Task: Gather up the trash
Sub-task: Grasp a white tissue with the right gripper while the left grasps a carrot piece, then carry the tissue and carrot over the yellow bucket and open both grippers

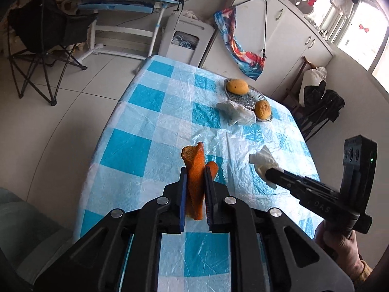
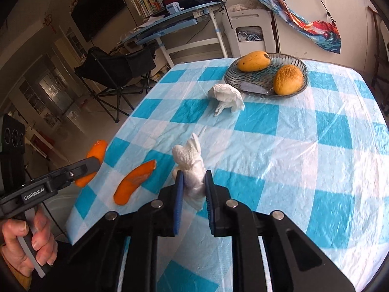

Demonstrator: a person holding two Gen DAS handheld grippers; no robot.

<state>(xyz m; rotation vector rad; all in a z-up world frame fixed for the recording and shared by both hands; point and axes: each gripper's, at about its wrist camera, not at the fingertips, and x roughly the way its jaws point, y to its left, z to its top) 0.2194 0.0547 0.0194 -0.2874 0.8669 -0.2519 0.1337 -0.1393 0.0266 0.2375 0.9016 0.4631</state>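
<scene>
Plastic-covered and checked in blue and white, the table (image 2: 304,150) is carrying everything I am clearing. At its far end a glass dish (image 2: 301,67) is holding two mangoes (image 2: 254,60) — fruit to keep, I judge, not trash. Just beside the dish a crumpled tissue (image 2: 227,96) is lying loose on the cloth, waiting its turn.

Nearer me a strip of peel (image 2: 135,182) is lying flat by the table's left edge, not yet picked up. I am pinching a second peel (image 1: 195,177) in my left gripper (image 1: 195,178), both pads pressing its sides so it is standing up between them, clear of the cloth. It is held mid-length, probably so it is not flopping out.

I am squeezing a small tissue wad (image 2: 192,170) in my right gripper (image 2: 193,182), pads closing on its lower half and the rest poking up ahead. Both hands are carrying a piece at once, which should be saving a trip. No bin is showing in either view, so I cannot tell where these are going.
</scene>
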